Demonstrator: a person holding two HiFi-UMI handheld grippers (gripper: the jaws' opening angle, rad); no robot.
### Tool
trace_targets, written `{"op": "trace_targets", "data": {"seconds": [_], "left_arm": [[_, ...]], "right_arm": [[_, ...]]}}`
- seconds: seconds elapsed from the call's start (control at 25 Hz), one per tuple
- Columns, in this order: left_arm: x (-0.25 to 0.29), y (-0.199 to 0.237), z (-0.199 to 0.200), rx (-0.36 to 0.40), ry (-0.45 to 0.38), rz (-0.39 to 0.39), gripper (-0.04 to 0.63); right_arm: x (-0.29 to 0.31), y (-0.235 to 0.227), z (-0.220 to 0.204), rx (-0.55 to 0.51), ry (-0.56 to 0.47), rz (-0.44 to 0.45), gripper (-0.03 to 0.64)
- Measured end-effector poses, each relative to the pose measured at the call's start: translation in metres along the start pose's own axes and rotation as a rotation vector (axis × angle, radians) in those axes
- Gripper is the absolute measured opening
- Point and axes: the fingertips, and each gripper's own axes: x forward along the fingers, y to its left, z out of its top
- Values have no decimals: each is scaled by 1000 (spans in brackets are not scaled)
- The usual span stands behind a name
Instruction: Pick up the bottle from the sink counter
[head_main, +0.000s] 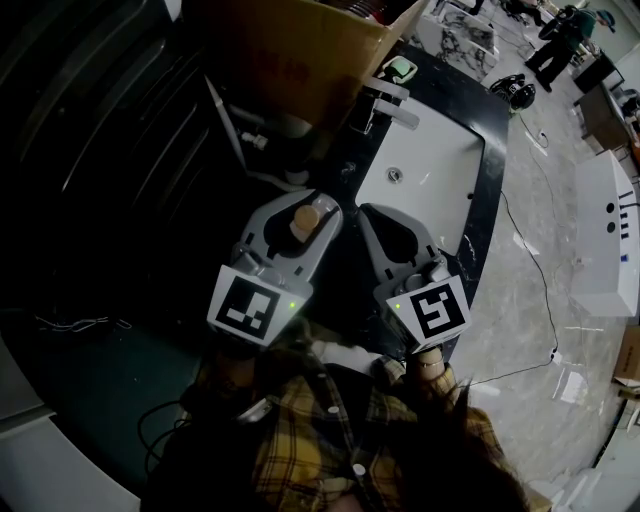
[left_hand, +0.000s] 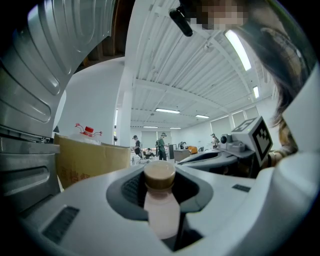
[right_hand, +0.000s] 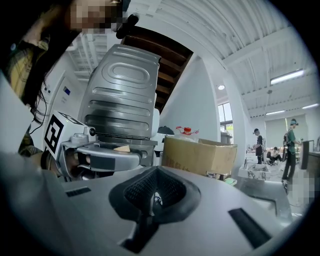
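The left tool (left_hand: 160, 186) points up and squeezes a small pink bottle (left_hand: 161, 212) with a tan cap, lifted in the air. Just beside it, the right tool (right_hand: 154, 198) is closed with nothing in it. Below lie the black counter (head_main: 492, 205) and the white sink (head_main: 430, 165).

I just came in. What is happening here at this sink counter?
A person holds a gripper in each hand above the dark sink counter with its white basin. The left gripper has its jaws closed on a small bottle with a tan cap and holds it up off the counter. The right gripper is beside it, jaws together and empty.
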Motion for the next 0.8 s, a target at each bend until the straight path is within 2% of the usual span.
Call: {"op": "trace_targets", "data": {"seconds": [0.8], "left_arm": [[4, 2, -2, 3, 5, -8, 121]], "right_arm": [[3, -3, -5, 0, 16, 0, 15]]}}
